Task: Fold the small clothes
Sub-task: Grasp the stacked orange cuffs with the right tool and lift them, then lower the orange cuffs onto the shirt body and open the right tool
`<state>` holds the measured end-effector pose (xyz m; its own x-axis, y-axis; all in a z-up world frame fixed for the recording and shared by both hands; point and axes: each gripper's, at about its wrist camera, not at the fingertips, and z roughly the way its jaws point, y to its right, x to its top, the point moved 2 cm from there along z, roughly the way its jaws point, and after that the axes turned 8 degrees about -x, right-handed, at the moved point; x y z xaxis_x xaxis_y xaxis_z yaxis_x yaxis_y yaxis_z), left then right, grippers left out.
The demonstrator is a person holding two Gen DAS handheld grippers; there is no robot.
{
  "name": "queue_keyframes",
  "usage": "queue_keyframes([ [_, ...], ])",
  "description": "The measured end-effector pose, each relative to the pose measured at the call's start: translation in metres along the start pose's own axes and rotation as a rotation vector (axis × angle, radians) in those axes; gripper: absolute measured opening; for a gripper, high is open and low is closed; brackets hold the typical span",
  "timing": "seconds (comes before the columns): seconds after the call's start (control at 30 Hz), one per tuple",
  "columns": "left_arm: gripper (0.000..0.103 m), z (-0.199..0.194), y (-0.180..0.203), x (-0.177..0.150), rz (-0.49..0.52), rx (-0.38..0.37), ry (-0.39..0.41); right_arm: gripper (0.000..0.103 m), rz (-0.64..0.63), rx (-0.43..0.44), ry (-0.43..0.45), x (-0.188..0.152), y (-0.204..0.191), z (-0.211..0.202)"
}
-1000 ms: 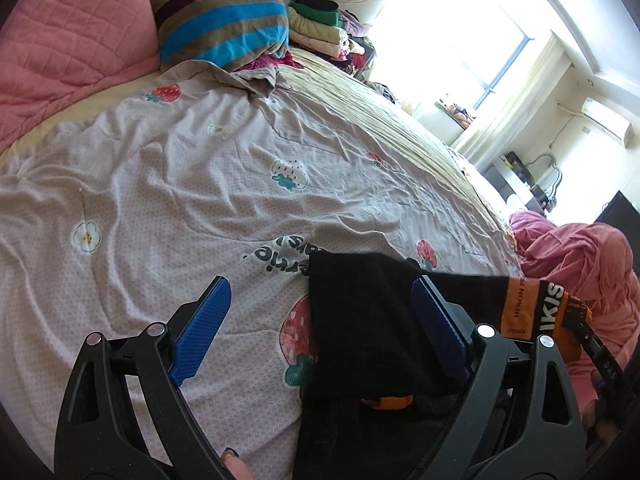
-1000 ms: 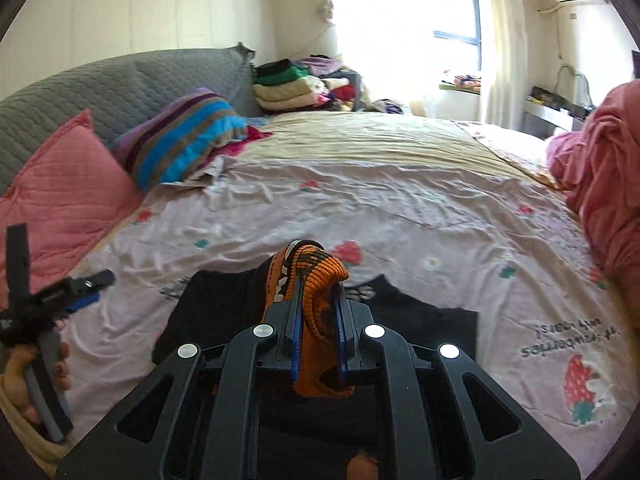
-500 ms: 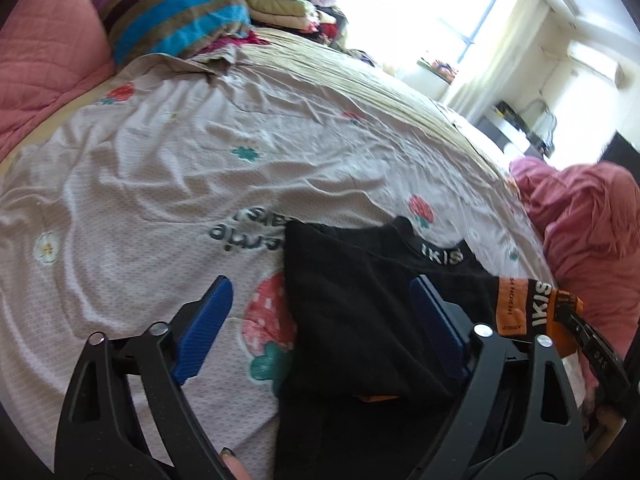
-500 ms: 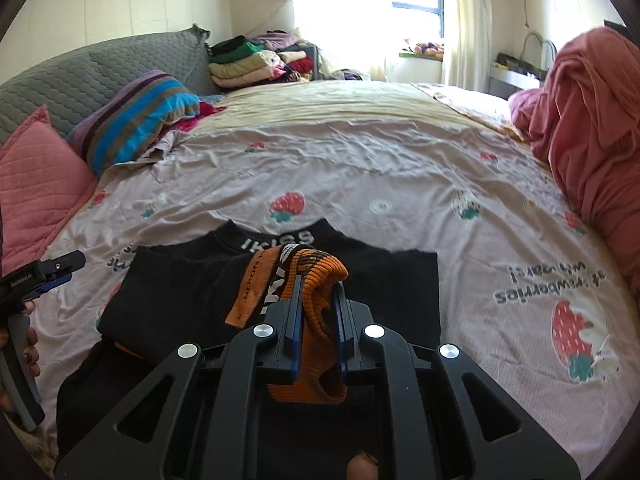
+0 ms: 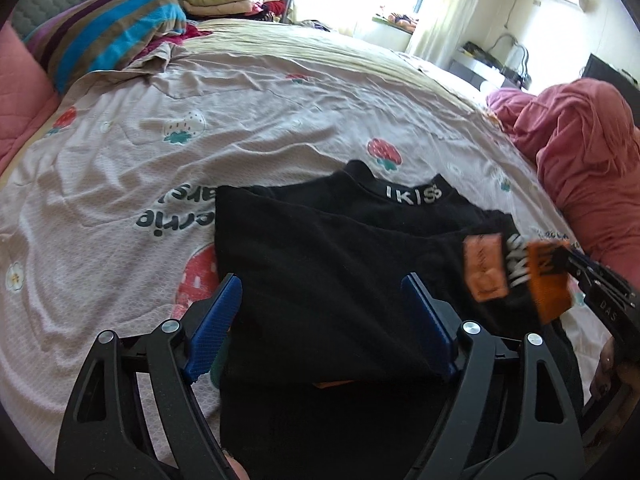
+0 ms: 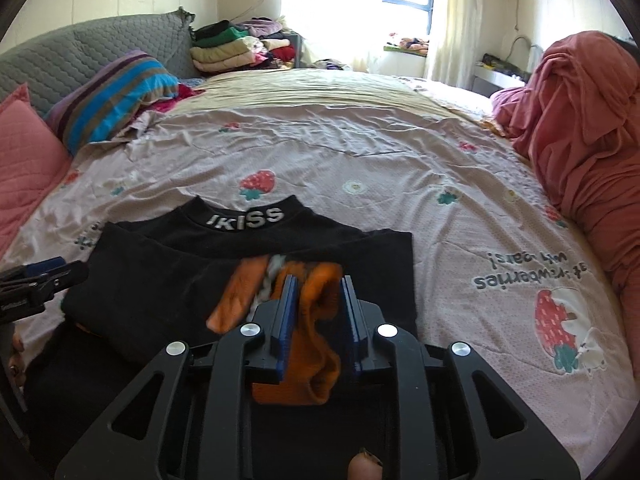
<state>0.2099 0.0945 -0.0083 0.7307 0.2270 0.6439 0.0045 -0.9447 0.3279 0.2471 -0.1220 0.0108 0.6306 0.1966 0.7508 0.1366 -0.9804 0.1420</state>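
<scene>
Black top (image 6: 256, 276) lies partly folded on the strawberry-print sheet (image 6: 400, 168), low and left of centre in our right wrist view, its collar lettered IKISS (image 6: 245, 218) turned toward the far side of the bed. In our left wrist view the same top (image 5: 320, 264) fills the lower middle of the frame, and the collar band (image 5: 412, 194) sits above centre.

Our right gripper (image 6: 318, 320) is at the bottom centre of its own view, with an orange cuff (image 6: 316, 344) bunched between its blue pads (image 6: 285, 328). Its jaws are opening, and a gap shows on each side of the orange knit, so we no longer pinch it. In the left view that gripper (image 5: 600, 288) comes in from the right edge, the orange cuff (image 5: 548, 280) blurred at its tip.

Our left gripper (image 5: 324, 312) hangs over the near part of the top at the bottom of its view. Its jaws stand wide but are closing; the black cloth lies under and between the pads (image 5: 216, 320), and they do not press on it. In the right view it (image 6: 44, 276) shows only at the left edge.

A striped pillow (image 6: 112, 92) and a pink cushion (image 6: 28, 160) sit at upper left, a stack of folded clothes (image 6: 228, 50) at top centre, and a heap of pink cloth (image 6: 580, 120) along the right edge.
</scene>
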Motion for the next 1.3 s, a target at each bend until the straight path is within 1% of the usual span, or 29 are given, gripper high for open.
queue_keyframes([
  [0.1,0.075,0.005,0.003,-0.002,0.012,0.003,-0.017,0.025,-0.004,-0.009,-0.006,-0.003,0.001,0.003],
  [0.13,0.076,0.006,0.003,-0.002,0.015,0.003,-0.023,0.027,-0.002,-0.006,-0.011,-0.005,0.001,0.004],
  [0.23,0.076,0.013,0.005,-0.004,0.028,0.007,-0.05,0.028,-0.007,0.001,-0.022,-0.007,-0.001,0.006],
  [0.33,0.075,0.024,0.006,-0.01,0.055,0.051,-0.123,0.029,-0.021,0.019,-0.038,-0.009,-0.009,0.008],
  [0.4,0.074,0.035,0.004,-0.019,0.074,0.075,-0.196,0.03,-0.03,0.038,-0.051,-0.01,-0.016,0.01],
  [0.43,0.074,0.039,0.002,-0.022,0.071,0.079,-0.217,0.03,-0.038,0.051,-0.058,-0.011,-0.021,0.011],
  [0.6,0.074,0.037,-0.006,-0.024,0.037,0.041,-0.228,0.032,-0.07,0.103,-0.079,-0.01,-0.046,0.013],
  [0.67,0.074,0.036,-0.007,-0.025,0.031,0.037,-0.227,0.039,-0.085,0.121,-0.092,-0.01,-0.056,0.016],
  [0.77,0.074,0.035,-0.006,-0.026,0.033,0.04,-0.225,0.04,-0.109,0.129,-0.138,-0.013,-0.066,0.027],
  [0.8,0.074,0.035,-0.006,-0.026,0.032,0.039,-0.225,0.04,-0.114,0.129,-0.166,-0.016,-0.067,0.033],
  [0.83,0.074,0.036,-0.006,-0.026,0.031,0.037,-0.224,0.041,-0.12,0.109,-0.191,-0.02,-0.066,0.039],
  [0.9,0.074,0.036,-0.006,-0.025,0.028,0.034,-0.224,0.045,-0.142,0.009,-0.234,-0.03,-0.059,0.054],
  [0.93,0.074,0.035,-0.007,-0.025,0.027,0.032,-0.224,0.058,-0.139,-0.02,-0.236,-0.036,-0.052,0.061],
  [1.0,0.074,0.036,-0.006,-0.025,0.029,0.033,-0.225,0.058,-0.077,0.03,-0.241,-0.042,-0.041,0.066],
  [1.03,0.074,0.036,-0.006,-0.025,0.03,0.034,-0.225,0.058,-0.062,0.041,-0.239,-0.042,-0.038,0.065],
  [1.17,0.074,0.036,-0.006,-0.025,0.029,0.033,-0.225,0.058,-0.057,0.032,-0.229,-0.039,-0.043,0.058],
  [1.3,0.074,0.035,-0.006,-0.023,0.022,0.03,-0.221,0.06,-0.017,0.068,-0.196,-0.038,-0.038,0.044],
])
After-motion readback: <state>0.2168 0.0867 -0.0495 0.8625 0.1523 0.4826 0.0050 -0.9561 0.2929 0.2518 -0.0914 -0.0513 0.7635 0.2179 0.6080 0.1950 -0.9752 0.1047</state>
